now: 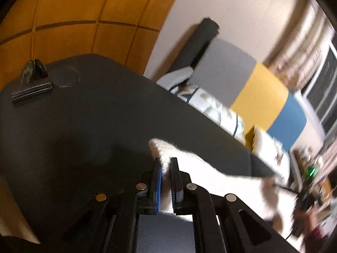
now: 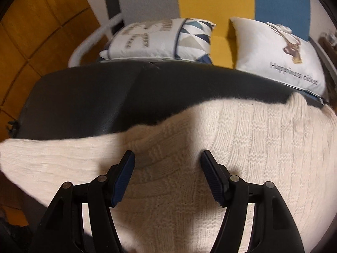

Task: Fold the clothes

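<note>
A cream knitted sweater point(image 2: 242, 147) lies spread on a black table point(image 2: 88, 97). My left gripper point(image 1: 166, 162) is shut on a corner of the sweater point(image 1: 168, 149) and holds it lifted above the table point(image 1: 84, 116); the cloth trails off to the right. My right gripper point(image 2: 167, 158) is open just above the sweater's middle, with nothing between its fingers. One sleeve or edge point(image 2: 31, 154) stretches to the left in the right wrist view.
A flat black case with a small camouflage object point(image 1: 31, 84) sits at the table's far left corner. Beyond the table stands a grey, yellow and blue sofa point(image 2: 214, 2) with two printed cushions point(image 2: 160, 38) point(image 2: 278, 52). The floor is orange wood point(image 1: 73, 4).
</note>
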The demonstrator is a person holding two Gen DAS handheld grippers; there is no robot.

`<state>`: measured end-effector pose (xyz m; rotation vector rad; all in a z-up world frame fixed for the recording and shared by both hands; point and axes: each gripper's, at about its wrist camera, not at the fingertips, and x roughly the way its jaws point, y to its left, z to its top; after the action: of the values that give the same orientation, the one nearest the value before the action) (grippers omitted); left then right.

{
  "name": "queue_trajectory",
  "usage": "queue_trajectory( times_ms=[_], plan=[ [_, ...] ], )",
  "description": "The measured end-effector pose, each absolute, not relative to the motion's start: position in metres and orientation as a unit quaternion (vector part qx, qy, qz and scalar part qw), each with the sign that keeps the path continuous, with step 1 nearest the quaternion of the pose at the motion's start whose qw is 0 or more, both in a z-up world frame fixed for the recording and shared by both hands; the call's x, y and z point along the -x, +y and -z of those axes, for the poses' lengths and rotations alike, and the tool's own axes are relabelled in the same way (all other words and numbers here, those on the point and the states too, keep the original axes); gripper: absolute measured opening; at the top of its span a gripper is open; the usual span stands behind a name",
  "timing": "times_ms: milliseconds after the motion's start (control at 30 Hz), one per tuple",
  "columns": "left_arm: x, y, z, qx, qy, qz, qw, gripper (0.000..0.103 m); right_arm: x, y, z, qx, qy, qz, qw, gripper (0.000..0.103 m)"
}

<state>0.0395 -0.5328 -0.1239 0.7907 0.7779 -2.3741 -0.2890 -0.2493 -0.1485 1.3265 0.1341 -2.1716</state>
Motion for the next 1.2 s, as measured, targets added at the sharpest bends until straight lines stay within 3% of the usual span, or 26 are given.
queue_trajectory(
  times_ms=[167,400,633,767,900,1033,1200],
  plan=[
    [-0.064,-0.52,0.155,-0.324,0.277,0.866,0.262,0.006,0.279,-0.259,0.138,-0.448,0.173,0.832,0.278,0.067],
    [-0.081,-0.514,0.188,-0.349,0.282,0.848,0.283,0.006,0.3,-0.287,0.164,-0.449,0.193,0.835,0.251,0.066],
    [-0.065,-0.547,0.202,-0.371,0.309,0.824,0.298,0.003,0.294,-0.273,0.139,-0.466,0.136,0.831,0.272,0.066],
    [-0.061,-0.564,0.201,-0.382,0.33,0.81,0.298,0.008,0.256,-0.222,0.114,-0.474,0.085,0.819,0.311,0.066],
    [-0.087,-0.575,0.189,-0.37,0.336,0.789,0.358,0.012,0.198,-0.157,0.102,-0.487,0.022,0.8,0.351,0.068],
    [-0.113,-0.547,0.167,-0.327,0.38,0.817,0.285,0.013,0.133,-0.109,0.112,-0.508,0.008,0.783,0.358,0.068],
    [-0.08,-0.434,0.16,-0.368,0.365,0.851,0.08,0.015,0.072,-0.062,0.131,-0.529,-0.003,0.782,0.329,0.068]
  ],
)
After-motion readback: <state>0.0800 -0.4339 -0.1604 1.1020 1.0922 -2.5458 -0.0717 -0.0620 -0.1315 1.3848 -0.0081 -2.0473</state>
